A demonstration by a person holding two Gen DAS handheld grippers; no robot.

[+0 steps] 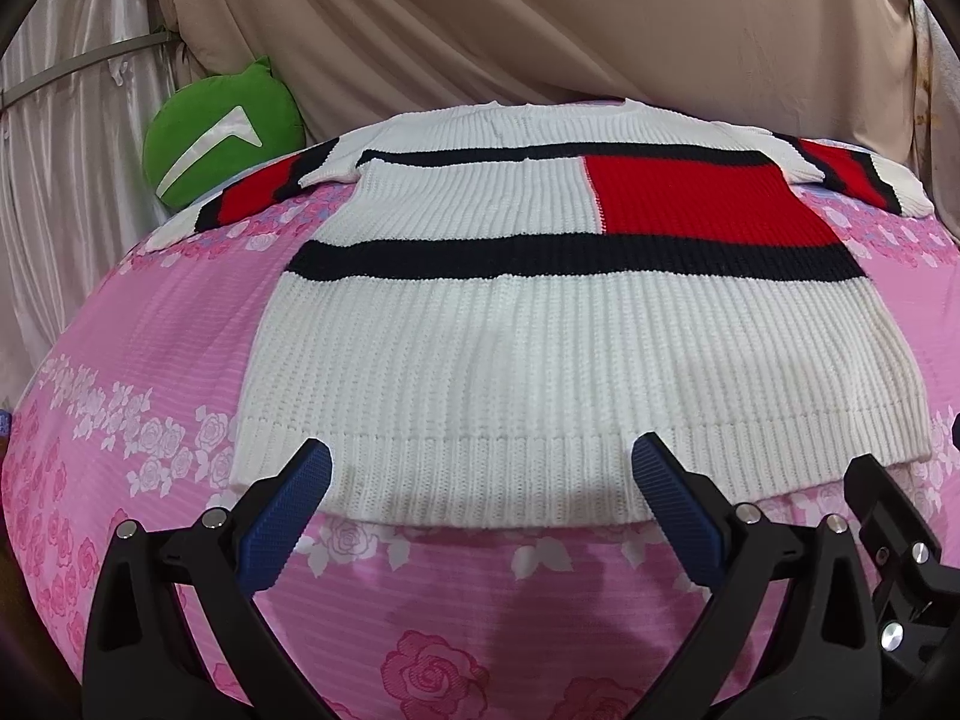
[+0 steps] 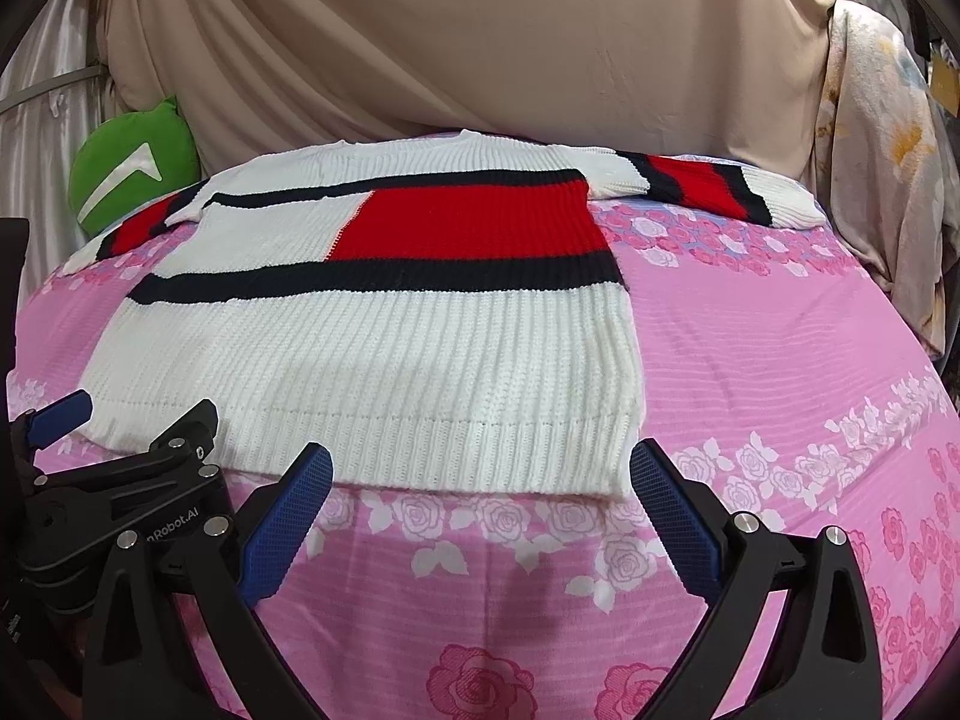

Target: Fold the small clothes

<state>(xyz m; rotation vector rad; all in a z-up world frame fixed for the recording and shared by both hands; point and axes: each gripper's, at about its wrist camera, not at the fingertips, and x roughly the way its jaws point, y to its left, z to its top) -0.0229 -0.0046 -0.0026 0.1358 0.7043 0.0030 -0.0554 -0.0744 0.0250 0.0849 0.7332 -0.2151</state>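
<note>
Bedsheet [image 1: 180,324]: pink, rose-printed.
Sweater [image 1: 540,348]: spread flat, unfolded.
Left gripper [image 1: 480,468]: wide apart, empty.
Right gripper [image 2: 480,468]: wide apart, empty.
Lettering: "nRobot.AI" on the left gripper's body.

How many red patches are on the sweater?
3 on the sweater: a big red block on the chest, one red band on the left sleeve, and one on the right sleeve. The underside is hidden, so there may be more.
</note>
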